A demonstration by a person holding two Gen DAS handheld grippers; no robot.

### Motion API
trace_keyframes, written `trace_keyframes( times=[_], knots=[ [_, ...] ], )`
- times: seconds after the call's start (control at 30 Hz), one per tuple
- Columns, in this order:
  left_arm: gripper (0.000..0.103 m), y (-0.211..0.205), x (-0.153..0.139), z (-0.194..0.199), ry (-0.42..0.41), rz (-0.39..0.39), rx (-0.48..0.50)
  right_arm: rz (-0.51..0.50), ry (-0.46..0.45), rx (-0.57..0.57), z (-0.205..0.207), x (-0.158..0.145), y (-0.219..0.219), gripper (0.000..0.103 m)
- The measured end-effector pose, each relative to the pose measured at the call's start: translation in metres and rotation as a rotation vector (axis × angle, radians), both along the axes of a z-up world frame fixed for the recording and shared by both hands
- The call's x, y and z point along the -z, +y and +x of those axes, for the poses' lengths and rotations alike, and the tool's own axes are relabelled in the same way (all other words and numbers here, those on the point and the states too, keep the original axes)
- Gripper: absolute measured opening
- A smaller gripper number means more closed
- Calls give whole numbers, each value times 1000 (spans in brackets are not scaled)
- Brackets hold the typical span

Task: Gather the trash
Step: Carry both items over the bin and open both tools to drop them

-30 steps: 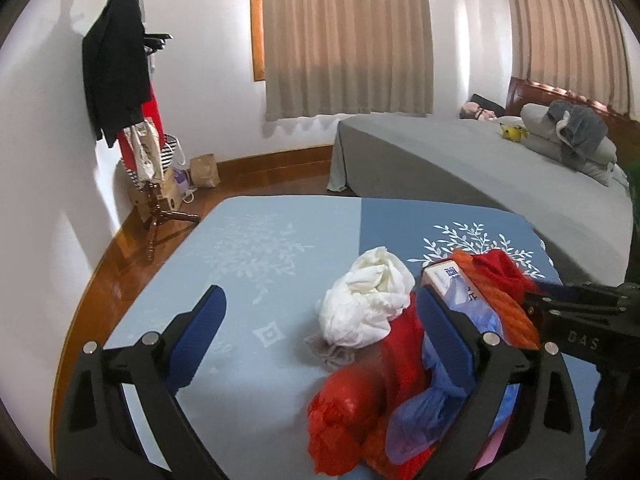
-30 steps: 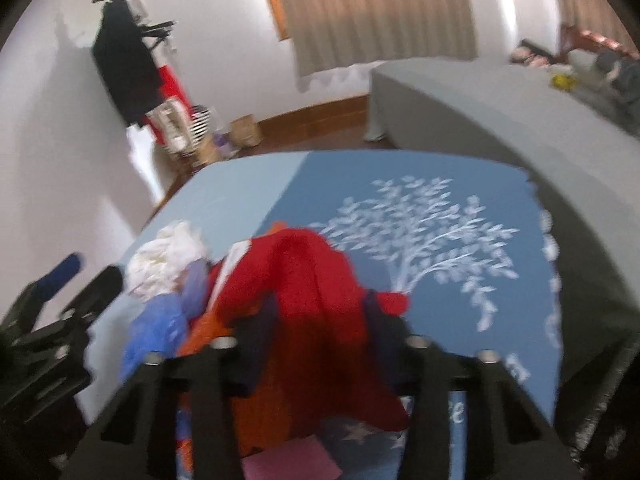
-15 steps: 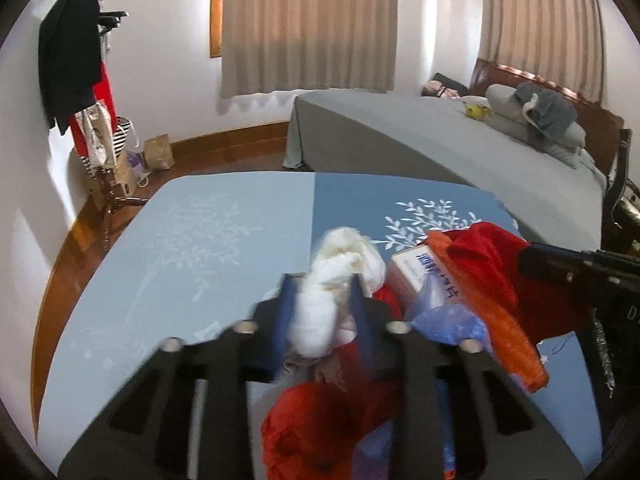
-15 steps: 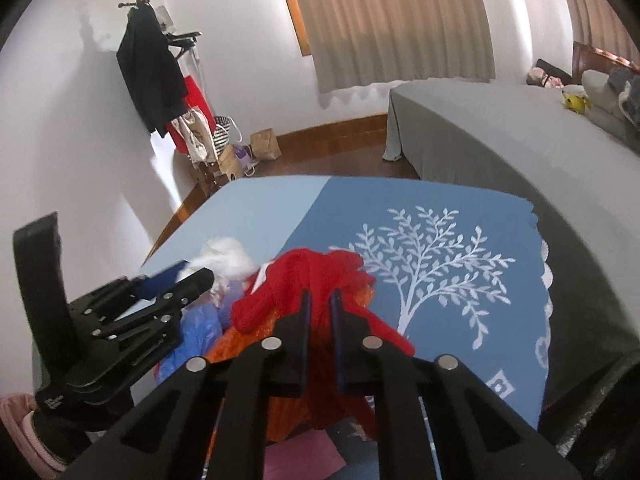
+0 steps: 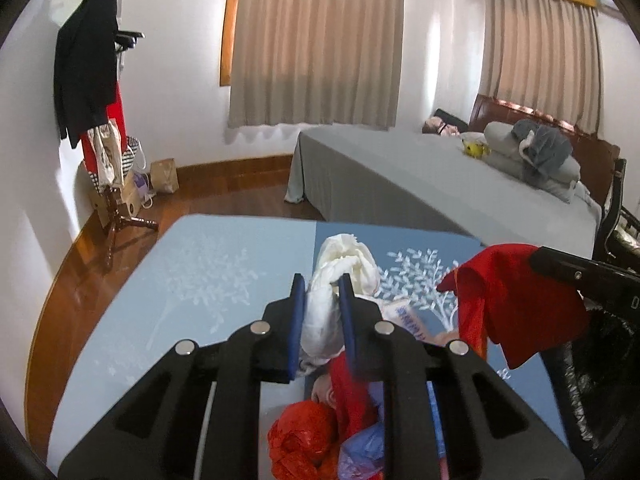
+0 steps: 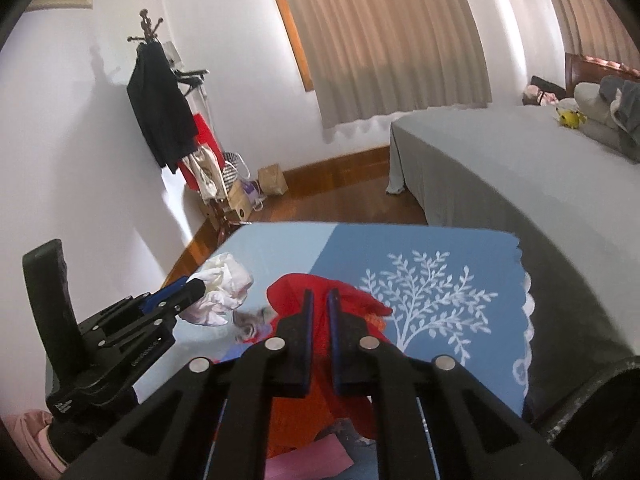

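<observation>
My left gripper (image 5: 322, 282) is shut on a crumpled white plastic bag (image 5: 348, 260) and holds it above the blue tablecloth (image 5: 200, 272). The bag also shows in the right wrist view (image 6: 224, 280), pinched by the left gripper (image 6: 198, 284). My right gripper (image 6: 319, 300) is shut on a red cloth-like bag (image 6: 288, 292), lifted off the pile; it hangs at the right of the left wrist view (image 5: 516, 296). More trash lies below: a red plastic bag (image 5: 304, 436), a bluish bag (image 5: 360, 448), a white printed packet (image 5: 408, 316) and a pink sheet (image 6: 308, 460).
A grey bed (image 5: 420, 176) stands behind the table. A coat stand (image 5: 92, 92) with clothes and bags is at the left wall. A dark bin rim (image 6: 592, 412) shows at the lower right, also at the right in the left wrist view (image 5: 600, 380).
My left gripper closed on the white bag and lifted it. My right gripper closed tight on the red bag and raised it off the pile.
</observation>
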State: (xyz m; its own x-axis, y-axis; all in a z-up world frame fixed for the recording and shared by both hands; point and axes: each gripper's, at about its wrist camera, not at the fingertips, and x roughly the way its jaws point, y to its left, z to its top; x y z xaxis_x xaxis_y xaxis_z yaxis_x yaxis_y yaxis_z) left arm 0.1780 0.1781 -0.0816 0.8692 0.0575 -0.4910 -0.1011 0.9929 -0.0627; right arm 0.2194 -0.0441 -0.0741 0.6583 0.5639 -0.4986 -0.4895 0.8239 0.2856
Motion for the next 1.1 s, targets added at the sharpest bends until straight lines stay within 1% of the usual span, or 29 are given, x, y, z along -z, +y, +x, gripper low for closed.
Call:
trace_keyframes(
  times=[0.2, 0.3, 0.37, 0.43, 0.6, 0.77, 0.93, 1.1],
  knots=[
    [17, -8, -25, -10, -45, 4, 8, 30, -32, 6, -4, -17, -9, 7],
    [17, -13, -30, -15, -40, -2, 8, 32, -38, 22, -6, -20, -14, 7],
    [17, -18, -34, -21, -41, 9, 16, 39, -47, 29, -10, -24, -17, 7],
    [17, -27, -37, -28, -46, 22, 32, 43, -60, 36, -14, -28, -23, 7],
    [17, -45, -46, -41, -51, 10, 73, 59, -81, 65, -27, -40, -42, 7],
    [17, -73, -49, -50, -58, 2, 127, 52, -103, 115, -48, -49, -72, 7],
    [17, -112, -49, -55, -60, -10, 210, 35, -109, 188, -68, -53, -111, 7],
    [17, -157, -41, -60, -52, -26, 299, 18, -98, 278, -89, -48, -154, 7]
  ],
)
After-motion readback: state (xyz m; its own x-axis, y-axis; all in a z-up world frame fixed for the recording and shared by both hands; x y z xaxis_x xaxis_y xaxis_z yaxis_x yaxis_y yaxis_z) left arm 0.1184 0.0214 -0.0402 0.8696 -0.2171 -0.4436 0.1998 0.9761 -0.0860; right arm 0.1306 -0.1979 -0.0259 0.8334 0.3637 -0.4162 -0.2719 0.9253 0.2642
